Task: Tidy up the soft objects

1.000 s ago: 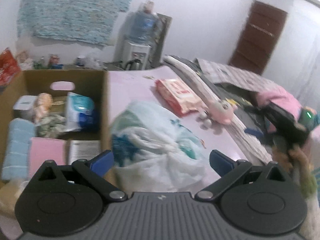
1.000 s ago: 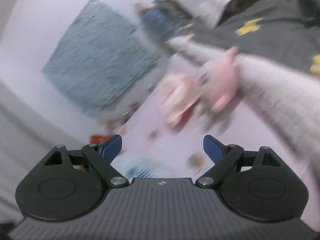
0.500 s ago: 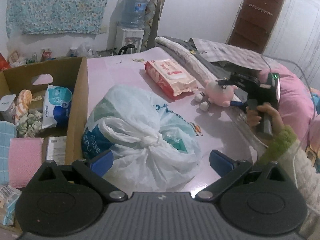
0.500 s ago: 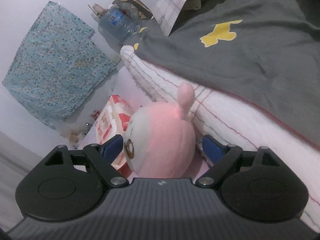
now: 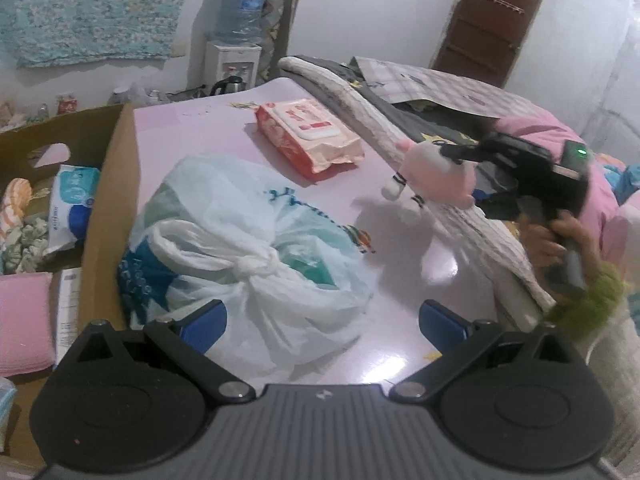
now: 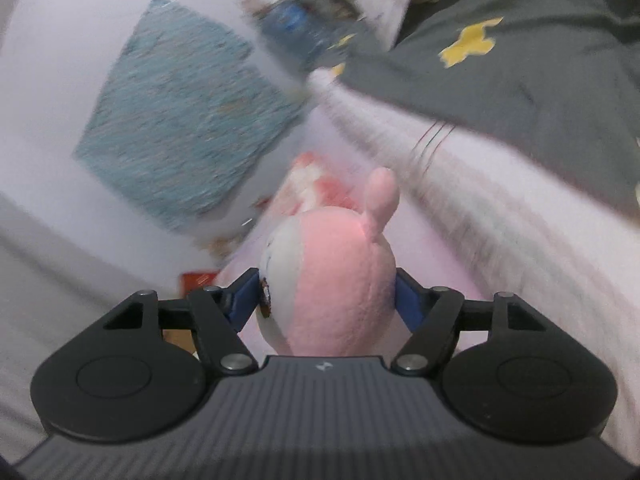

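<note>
Cardboard box (image 5: 108,208) holds packs, cloths; right gripper (image 6: 326,298) jaws clamp pink plush (image 6: 332,280); left gripper (image 5: 322,322) wide.

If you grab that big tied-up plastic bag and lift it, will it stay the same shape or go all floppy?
Probably floppy: the tied plastic bag is thin, wrinkled film slumped on the pink table. Its knot looks like the firmest spot to grab. It bulges with soft-looking lumps, so it likely sags and swings rather than rolls. Its weight can't be judged.

plush toy (image 6: 336,280): pink body, white face — black-and-white striped legs
wipes pack (image 5: 310,136): red-orange, white lid
knotted bag (image 5: 248,248): translucent white, teal-blue print
table (image 5: 192,136): pale pink
box (image 5: 114,200): brown cardboard
blanket (image 6: 540,64): grey — yellow shapes
</note>
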